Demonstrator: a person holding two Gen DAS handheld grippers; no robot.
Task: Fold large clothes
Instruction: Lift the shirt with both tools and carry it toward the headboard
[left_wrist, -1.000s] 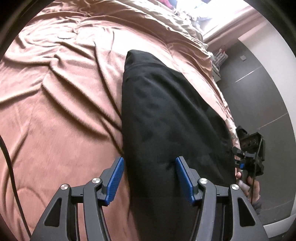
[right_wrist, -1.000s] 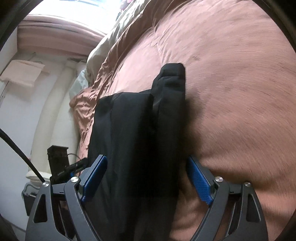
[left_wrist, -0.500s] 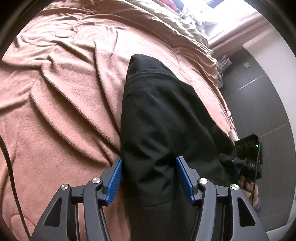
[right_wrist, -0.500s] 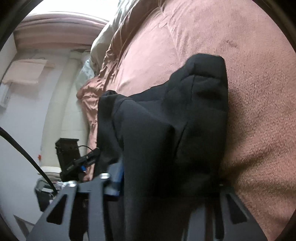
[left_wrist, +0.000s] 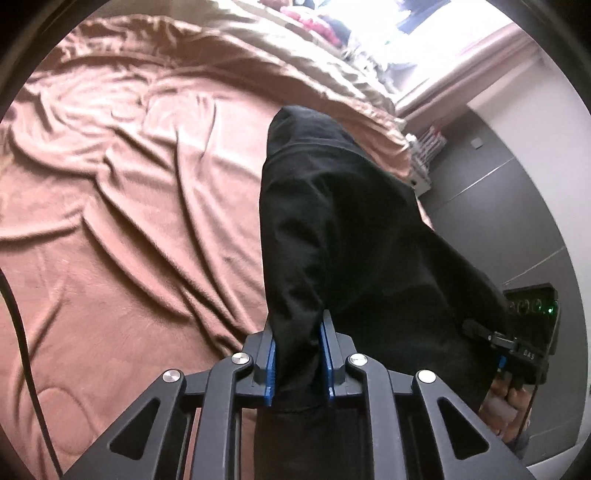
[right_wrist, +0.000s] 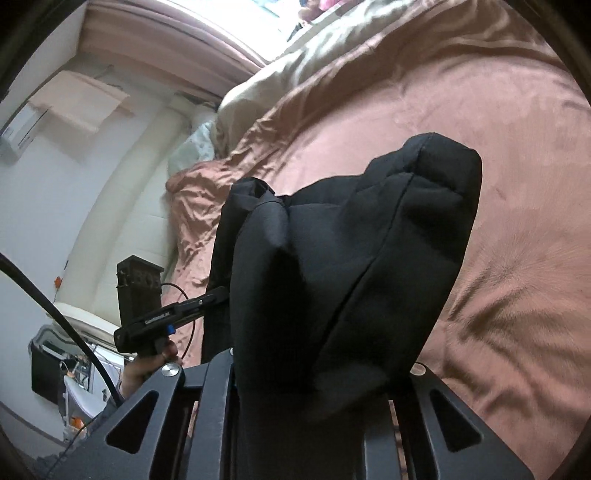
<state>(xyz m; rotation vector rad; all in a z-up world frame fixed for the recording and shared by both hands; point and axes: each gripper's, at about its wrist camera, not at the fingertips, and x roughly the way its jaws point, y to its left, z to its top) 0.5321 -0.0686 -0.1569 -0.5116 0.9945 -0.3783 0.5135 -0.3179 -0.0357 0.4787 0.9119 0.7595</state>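
Observation:
A large black garment (left_wrist: 351, 240) lies lengthwise on the brown bed cover (left_wrist: 129, 221), its near end raised off the bed. My left gripper (left_wrist: 298, 356) is closing, and its blue pads (left_wrist: 271, 363) pinch a fold of the near left edge. In the right wrist view the same garment (right_wrist: 351, 258) bunches up from my right gripper (right_wrist: 314, 373), which is closing on it. Cloth hides that gripper's fingers. Each view shows the other gripper at the garment's far corner, held by a hand (left_wrist: 506, 406).
Beige bedding (right_wrist: 266, 85) is piled at the head of the bed. A grey wall (left_wrist: 498, 206) runs along the bed's right side, and a white bed frame (right_wrist: 122, 206) along its left. A black cable (left_wrist: 22, 350) hangs at the left.
Both grippers went from open around the garment's near edge to closed on it. They rose, and the near end of the garment came up off the bed.

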